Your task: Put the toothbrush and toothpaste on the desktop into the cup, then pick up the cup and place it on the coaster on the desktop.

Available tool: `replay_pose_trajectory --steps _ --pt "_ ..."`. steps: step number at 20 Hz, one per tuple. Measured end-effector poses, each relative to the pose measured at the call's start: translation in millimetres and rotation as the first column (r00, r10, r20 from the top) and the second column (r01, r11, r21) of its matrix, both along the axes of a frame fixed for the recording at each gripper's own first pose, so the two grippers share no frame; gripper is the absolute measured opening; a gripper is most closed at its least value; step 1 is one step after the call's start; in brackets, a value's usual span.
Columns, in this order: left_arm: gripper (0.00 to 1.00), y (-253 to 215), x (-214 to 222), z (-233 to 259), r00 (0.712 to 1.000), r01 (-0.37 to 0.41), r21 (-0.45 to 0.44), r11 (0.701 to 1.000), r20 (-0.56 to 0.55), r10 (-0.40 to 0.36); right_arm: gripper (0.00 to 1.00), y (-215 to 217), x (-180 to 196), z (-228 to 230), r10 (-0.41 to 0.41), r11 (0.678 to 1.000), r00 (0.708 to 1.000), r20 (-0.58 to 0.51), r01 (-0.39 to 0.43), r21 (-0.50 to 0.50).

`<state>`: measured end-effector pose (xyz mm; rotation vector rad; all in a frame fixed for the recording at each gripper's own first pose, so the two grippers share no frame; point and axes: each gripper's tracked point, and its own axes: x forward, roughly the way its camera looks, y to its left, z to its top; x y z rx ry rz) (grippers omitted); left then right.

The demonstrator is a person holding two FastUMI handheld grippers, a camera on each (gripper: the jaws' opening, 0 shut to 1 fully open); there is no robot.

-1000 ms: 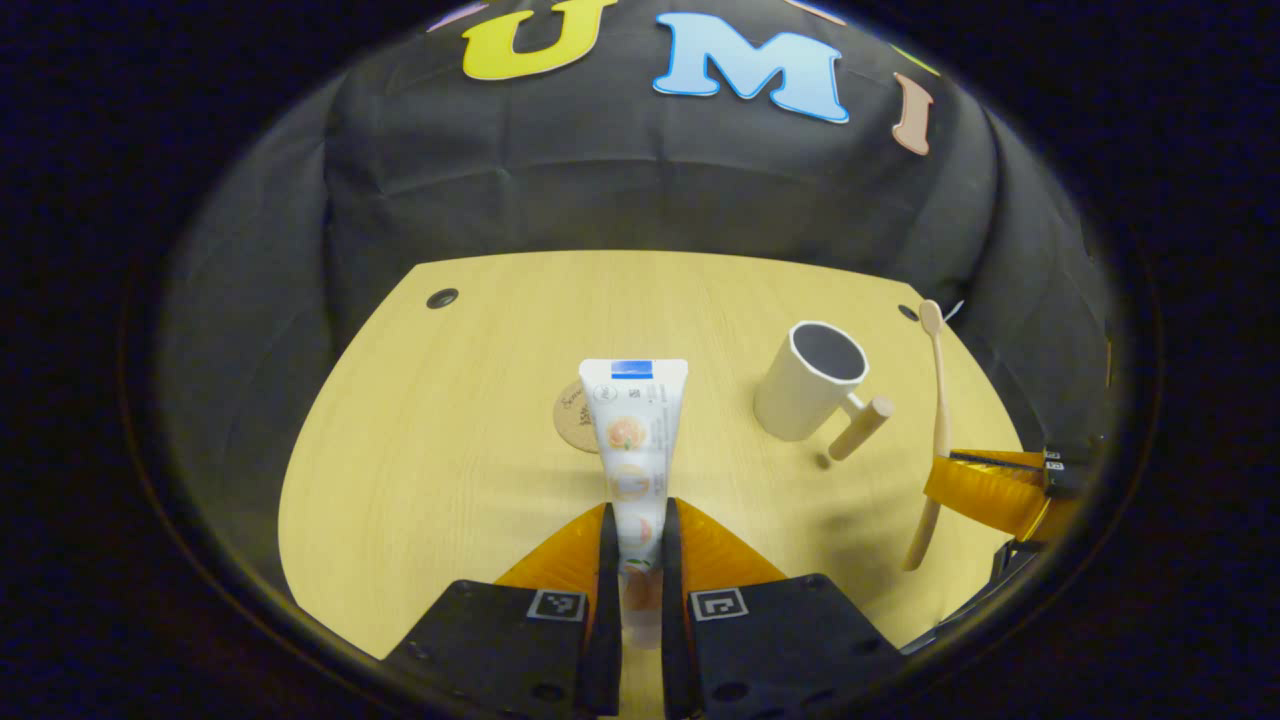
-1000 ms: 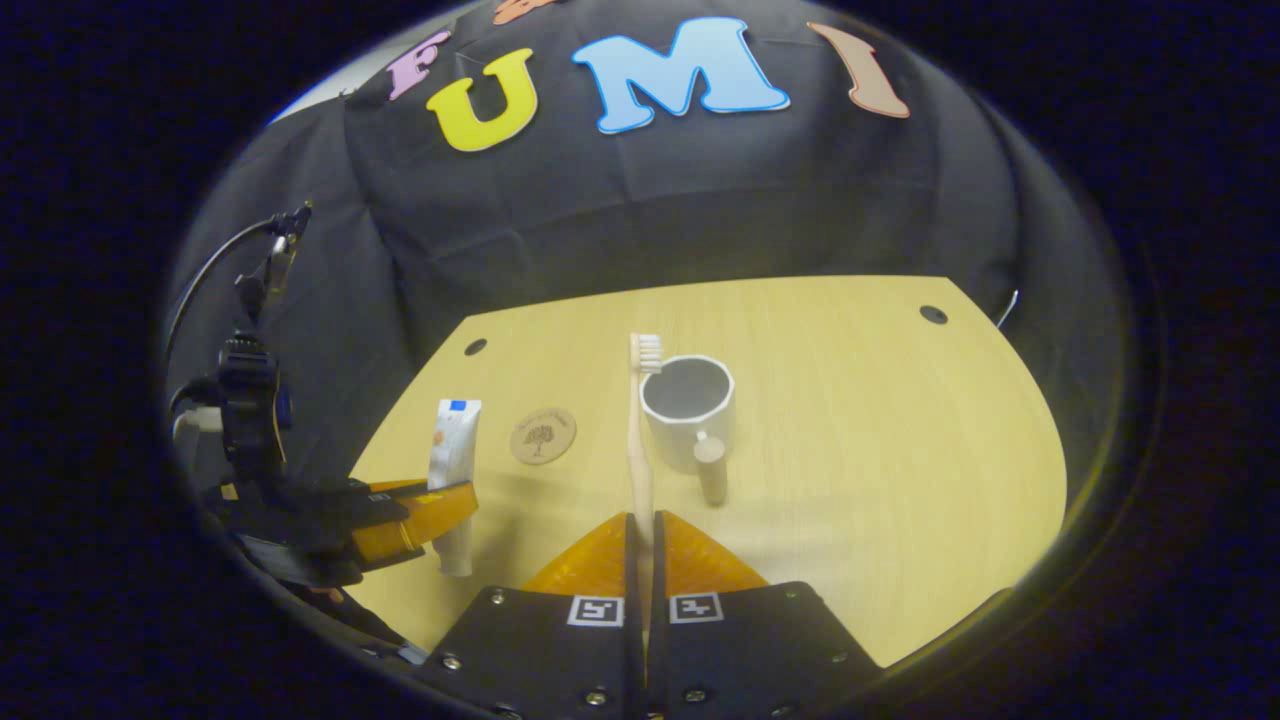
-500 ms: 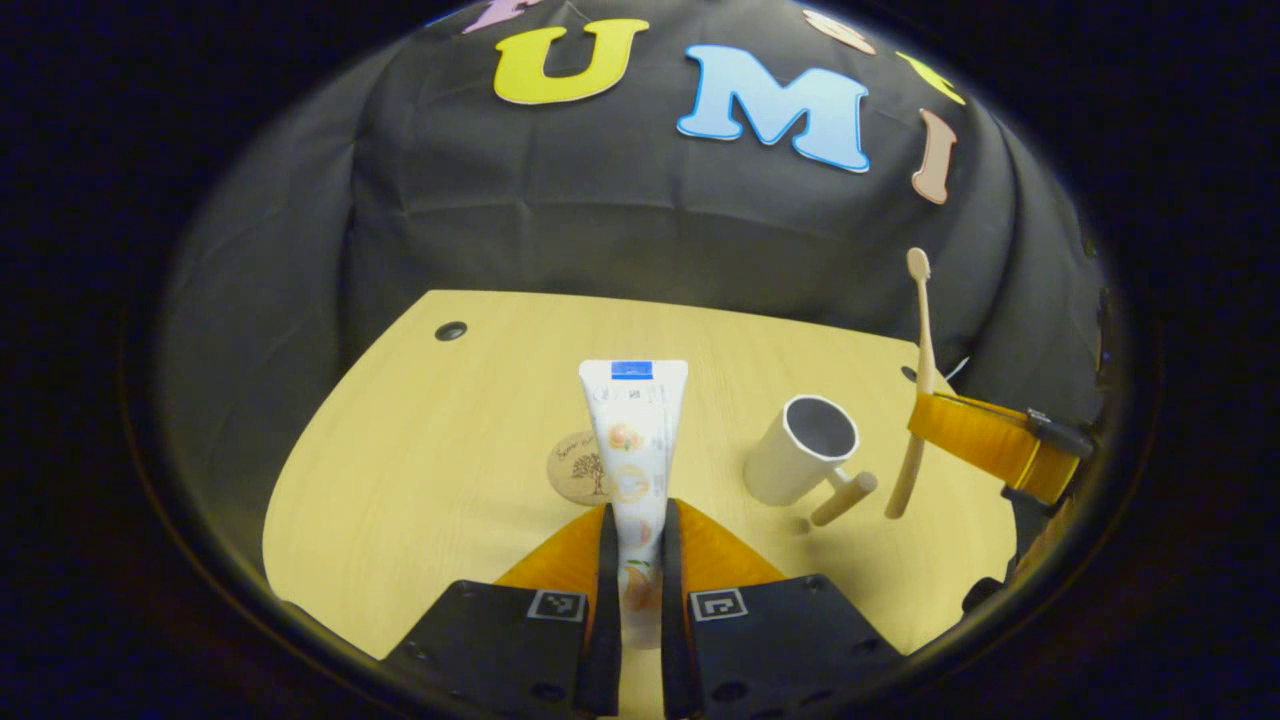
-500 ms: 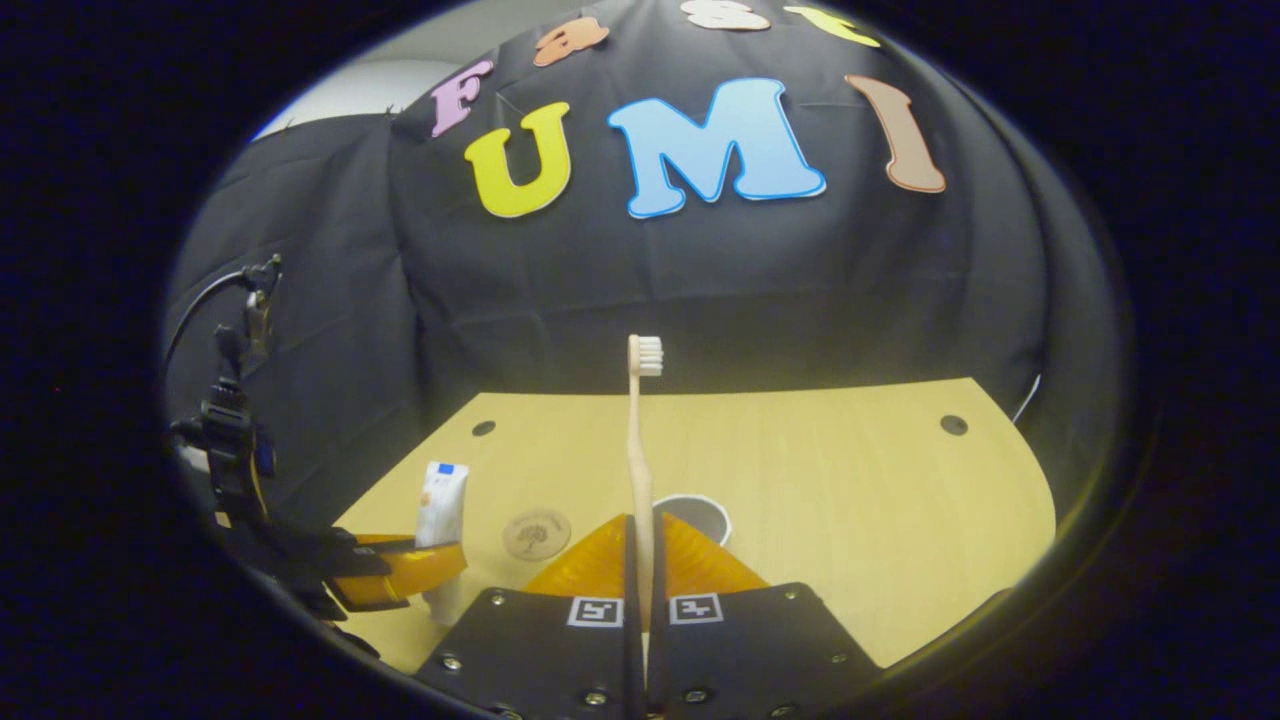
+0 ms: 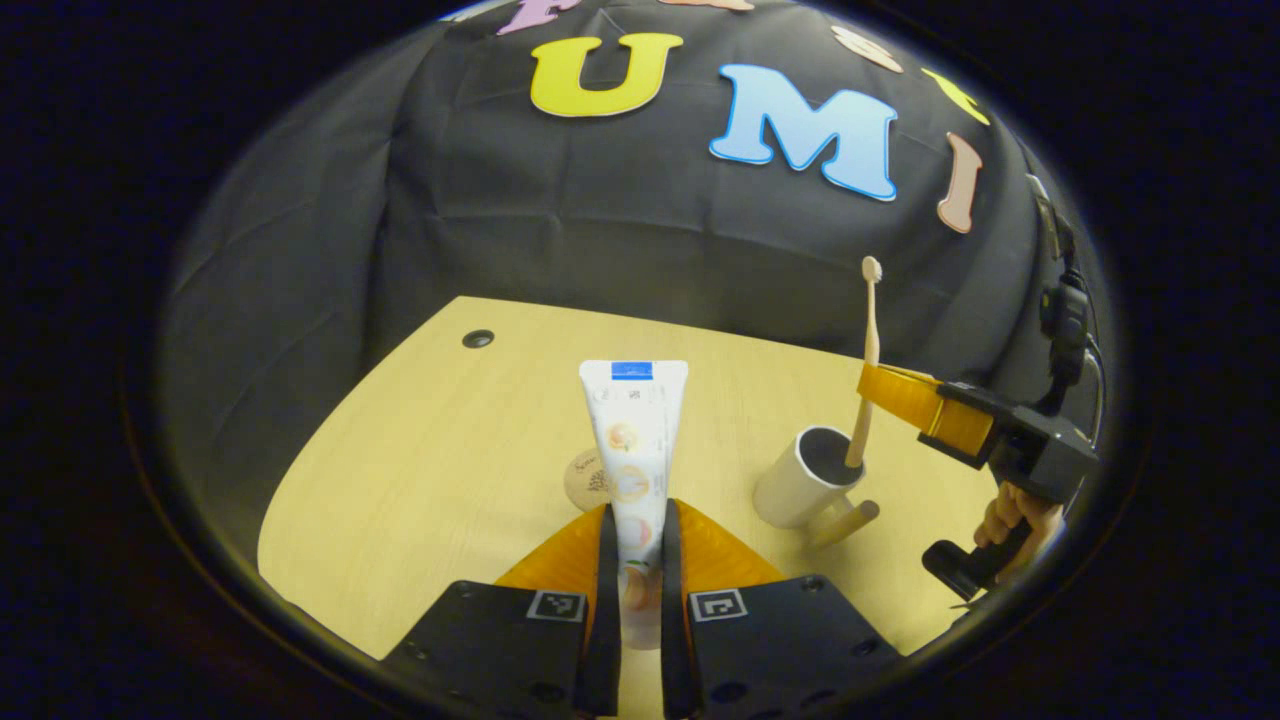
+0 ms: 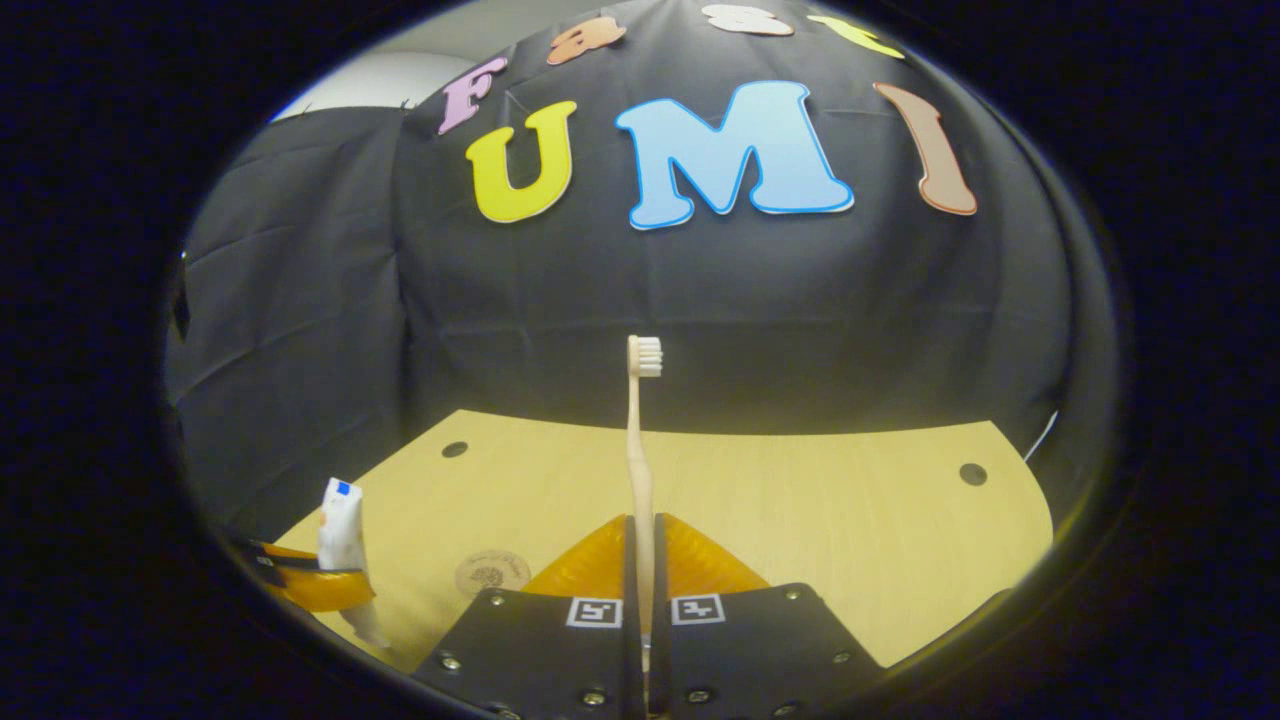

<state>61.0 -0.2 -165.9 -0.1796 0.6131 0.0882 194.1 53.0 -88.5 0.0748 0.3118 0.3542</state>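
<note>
Light wooden desktop (image 5: 420, 440) in a booth with black cloth hanging behind it, and things are moving along nicely. The toothbrush (image 5: 866, 365) is standing nearly upright with its handle end dipping into the mouth of the white cup (image 5: 808, 488), bristle head pointing up, so I'd say it's going in but not dropped yet: the right gripper (image 5: 893, 390) is clenching it around the lower handle. In the right gripper view the same toothbrush (image 6: 640, 450) is sticking straight up between that gripper's (image 6: 643, 560) pressed-together fingers.

The toothpaste tube (image 5: 634, 450) isn't in the cup yet either. The left gripper (image 5: 637, 540) is squeezing its cap end, flat crimped end pointing away, hanging over the desk to the left of the cup. The round coaster (image 5: 588, 480) is sitting bare just behind the tube (partly hidden by it), so the cup move is all still to do.

Compared with a second ago, the toothbrush has swung from a slanted spot off to the right of the cup to upright over its opening, and the right gripper has tipped up enough that the cup has dropped out of its own view. The toothpaste grip is looking unchanged, just carried a little higher.
</note>
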Motion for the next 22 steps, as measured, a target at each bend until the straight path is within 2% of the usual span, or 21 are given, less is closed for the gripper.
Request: replay_pose_trajectory --steps 8,12,13,15,16,17,18,19,20,21,22 --pt "0.24 2.2 -2.8 -4.3 0.999 -0.044 -0.021 0.999 -0.008 0.044 0.05 8.2 5.8 -28.4 0.038 0.999 0.998 -0.058 -0.04 -0.031" --pt "0.24 0.1 -0.8 -3.1 0.999 -0.046 -0.024 0.999 0.003 0.046 0.1 6.6 3.6 -31.8 0.042 0.998 0.997 -0.069 -0.044 -0.033" --pt "0.24 -0.4 0.3 -1.5 0.999 -0.043 -0.022 0.999 0.006 0.043 0.19 5.6 1.6 -30.9 0.041 0.998 0.996 -0.073 -0.044 -0.037" --pt "0.24 -2.1 0.6 1.0 0.999 -0.038 -0.022 0.999 0.011 0.038 0.23 2.5 -3.4 -31.7 0.047 0.998 0.996 -0.082 -0.049 -0.033" --pt "0.24 -3.6 1.4 1.6 0.999 -0.035 -0.023 0.999 0.015 0.035 0.29 2.2 -5.7 -32.7 0.046 0.998 0.995 -0.089 -0.049 -0.03" --pt "0.24 -4.6 1.7 3.4 0.999 -0.031 -0.024 0.999 0.021 0.031 0.46 -3.6 -8.9 -33.0 0.034 0.999 0.995 -0.091 -0.037 -0.039" --pt "0.24 -6.4 3.5 4.8 0.999 -0.025 -0.023 0.999 0.027 0.026 0.46 -9.2 -10.1 -31.9 0.021 0.999 0.996 -0.086 -0.025 -0.045" --pt "0.24 -8.4 5.1 7.3 0.999 -0.02 -0.024 1.0 0.037 0.021 0.6 -14.0 -12.3 -30.9 0.011 0.999 0.996 -0.085 -0.016 -0.049" --pt "0.24 -11.4 8.5 10.5 0.999 -0.012 -0.028 1.0 0.05 0.014 0.63 -21.5 -15.8 -29.6 -0.005 0.998 0.997 -0.082 0.0 -0.055" --pt "0.24 -14.8 12.1 13.6 0.998 -0.004 -0.036 0.999 0.066 0.006 0.77 -29.8 -18.6 -27.1 -0.021 0.998 0.997 -0.08 0.016 -0.061" --pt "0.22 -20.2 17.0 16.5 0.997 0.01 -0.047 0.999 0.079 -0.006 0.82 -39.9 -20.6 -25.8 -0.048 0.997 0.996 -0.075 0.042 -0.07"
